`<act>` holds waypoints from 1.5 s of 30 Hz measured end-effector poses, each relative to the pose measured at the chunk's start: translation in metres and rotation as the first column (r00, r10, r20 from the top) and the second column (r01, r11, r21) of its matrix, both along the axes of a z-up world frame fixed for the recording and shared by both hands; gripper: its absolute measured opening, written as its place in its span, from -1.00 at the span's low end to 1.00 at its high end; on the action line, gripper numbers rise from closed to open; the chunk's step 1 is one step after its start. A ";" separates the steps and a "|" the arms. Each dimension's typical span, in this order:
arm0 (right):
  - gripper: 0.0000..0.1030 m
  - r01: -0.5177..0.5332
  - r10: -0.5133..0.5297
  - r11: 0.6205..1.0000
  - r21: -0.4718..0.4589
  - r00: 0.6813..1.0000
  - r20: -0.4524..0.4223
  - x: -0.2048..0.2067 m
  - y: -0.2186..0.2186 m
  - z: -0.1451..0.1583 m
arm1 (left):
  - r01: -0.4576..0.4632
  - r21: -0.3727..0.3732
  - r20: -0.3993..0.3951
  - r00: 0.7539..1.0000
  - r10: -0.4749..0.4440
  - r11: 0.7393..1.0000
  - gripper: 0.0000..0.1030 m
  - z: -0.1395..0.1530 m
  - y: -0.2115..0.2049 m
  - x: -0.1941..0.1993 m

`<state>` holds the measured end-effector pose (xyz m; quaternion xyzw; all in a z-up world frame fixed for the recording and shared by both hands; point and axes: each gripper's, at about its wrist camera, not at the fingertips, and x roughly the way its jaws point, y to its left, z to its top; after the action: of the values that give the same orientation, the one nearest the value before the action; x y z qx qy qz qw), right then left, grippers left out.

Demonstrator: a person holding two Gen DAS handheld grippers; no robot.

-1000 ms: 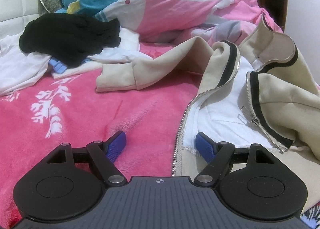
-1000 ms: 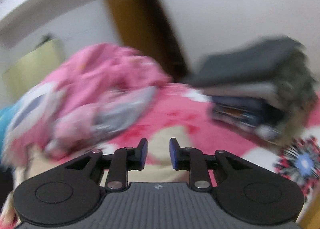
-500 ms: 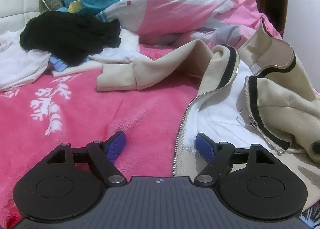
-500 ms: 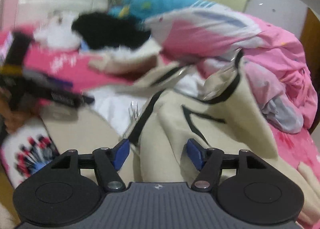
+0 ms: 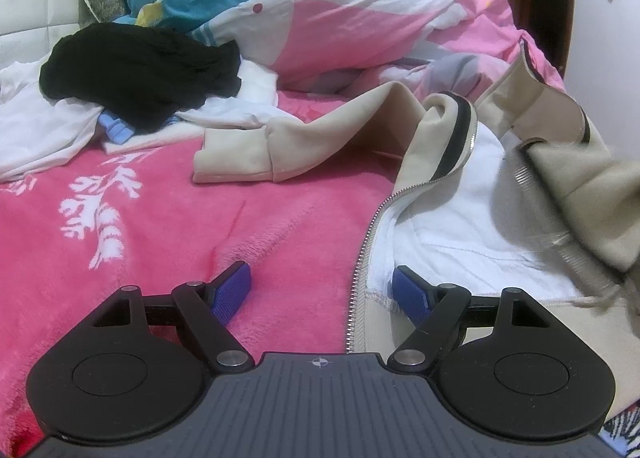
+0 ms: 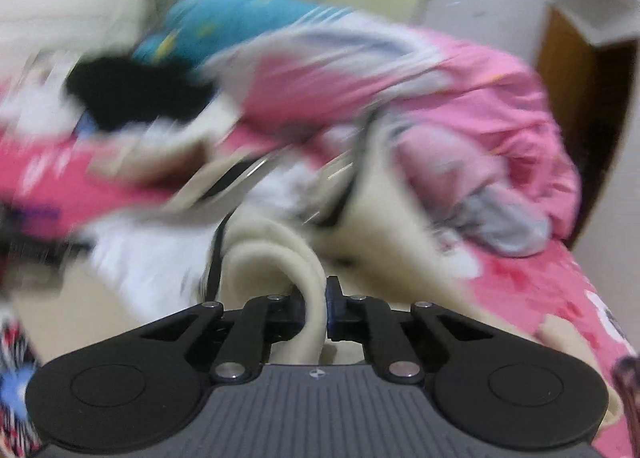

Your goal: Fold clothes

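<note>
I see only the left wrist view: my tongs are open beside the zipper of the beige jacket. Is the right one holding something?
Observer: Yes. The right tongs are shut on a fold of the beige jacket.
Operator: Which part of it?
Observer: A thick cream edge; the right view is too blurred to say more.
Operator: Is anything on the bed past the jacket, on the right side?
Observer: Yes, a crumpled grey cloth lies against the pink duvet.
</note>
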<state>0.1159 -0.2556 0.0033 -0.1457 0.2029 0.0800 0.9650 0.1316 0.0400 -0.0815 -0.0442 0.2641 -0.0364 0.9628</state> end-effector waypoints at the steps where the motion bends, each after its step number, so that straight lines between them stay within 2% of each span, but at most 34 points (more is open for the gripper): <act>1: -0.85 0.040 -0.042 0.998 0.053 0.999 0.034 -0.004 -0.018 0.012 | 0.000 0.001 0.000 1.000 0.000 1.000 0.53 0.000 0.000 0.000; 3: -0.86 0.134 -0.149 0.977 0.166 0.986 0.080 -0.018 -0.063 0.026 | 0.000 0.004 -0.001 1.000 0.000 1.000 0.53 0.000 0.000 0.000; 5: -0.86 0.218 -0.258 0.934 0.281 0.959 0.113 -0.032 -0.108 0.040 | -0.001 0.005 0.000 1.000 0.001 1.000 0.53 0.000 0.000 0.001; 8: -0.86 0.325 -0.423 0.829 0.455 0.897 0.130 -0.054 -0.176 0.059 | -0.001 0.006 0.000 1.000 0.001 1.000 0.53 0.000 0.000 0.000; 10: -0.85 0.406 -0.542 0.687 0.603 0.839 0.052 -0.074 -0.231 0.042 | -0.001 0.006 0.000 1.000 0.001 1.000 0.54 0.000 0.000 0.000; 12: -0.85 0.474 -0.607 0.510 0.717 0.789 -0.090 -0.087 -0.282 0.009 | -0.001 0.006 -0.001 1.000 0.001 1.000 0.54 0.000 0.000 0.000; 14: -0.84 0.570 -0.627 0.348 0.744 0.732 -0.268 -0.091 -0.320 -0.030 | -0.001 0.007 -0.002 1.000 0.001 1.000 0.54 0.000 0.000 0.000; 15: -0.80 0.607 -0.625 0.293 0.739 0.706 -0.333 -0.093 -0.329 -0.044 | -0.001 0.008 -0.003 1.000 0.001 1.000 0.54 0.000 -0.001 0.000; 17: -0.78 0.635 -0.611 0.206 0.744 0.678 -0.409 -0.102 -0.338 -0.067 | -0.001 0.011 -0.005 1.000 0.001 1.000 0.54 0.000 -0.001 0.000; 19: -0.65 0.610 -0.614 0.183 0.771 0.684 -0.396 -0.113 -0.336 -0.071 | -0.001 0.013 -0.008 1.000 0.001 1.000 0.54 0.000 -0.001 0.001; 21: -0.31 0.593 -0.633 0.170 0.787 0.678 -0.374 -0.124 -0.333 -0.071 | 0.000 0.010 -0.013 1.000 0.001 1.000 0.54 0.001 -0.001 0.001; 24: -0.21 0.563 -0.701 0.154 0.812 0.642 -0.312 -0.147 -0.333 -0.061 | 0.005 0.001 -0.032 0.999 -0.005 1.000 0.54 0.004 0.000 0.004; 27: -0.20 0.545 -0.749 0.150 0.825 0.607 -0.265 -0.172 -0.331 -0.050 | 0.013 0.005 -0.053 0.998 -0.013 1.000 0.54 0.007 0.001 0.005; 29: -0.20 0.523 -0.729 0.194 0.830 0.643 -0.235 -0.179 -0.323 -0.040 | 0.021 0.010 -0.068 0.997 -0.021 1.000 0.53 0.010 0.001 0.005; 31: -0.19 0.493 -0.659 0.254 0.832 0.718 -0.224 -0.179 -0.307 -0.031 | 0.030 0.002 -0.086 0.996 -0.030 1.000 0.51 0.013 0.003 0.005; 33: -0.01 0.450 -0.545 0.299 0.842 0.804 -0.236 -0.174 -0.285 -0.029 | 0.039 -0.013 -0.106 0.994 -0.040 0.999 0.50 0.016 0.005 0.005; 34: 0.03 0.427 -0.480 0.316 0.847 0.842 -0.246 -0.171 -0.275 -0.029 | 0.044 -0.021 -0.116 0.992 -0.046 0.999 0.49 0.017 0.006 0.006; 36: 0.06 0.393 -0.316 0.316 0.863 0.902 -0.295 -0.158 -0.252 -0.038 | 0.059 -0.039 -0.137 0.989 -0.064 0.997 0.48 0.019 0.008 0.007; 39: 0.06 0.415 -0.127 0.266 0.870 0.910 -0.395 -0.139 -0.220 -0.058 | 0.088 -0.059 -0.161 0.982 -0.097 0.994 0.40 0.022 0.010 0.011; 42: 0.07 0.494 -0.114 0.262 0.829 0.869 -0.482 -0.130 -0.204 -0.070 | 0.124 -0.091 -0.173 0.975 -0.139 0.988 0.26 0.024 0.011 0.012; 45: 0.07 0.514 -0.116 0.266 0.816 0.857 -0.502 -0.126 -0.196 -0.074 | 0.171 -0.081 -0.181 0.966 -0.183 0.982 0.20 0.023 0.006 0.011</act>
<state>-0.0098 -0.4519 -0.0703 0.4927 0.3097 0.0078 0.8132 0.1428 0.0460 -0.0586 -0.0550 0.3553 -0.1264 0.9245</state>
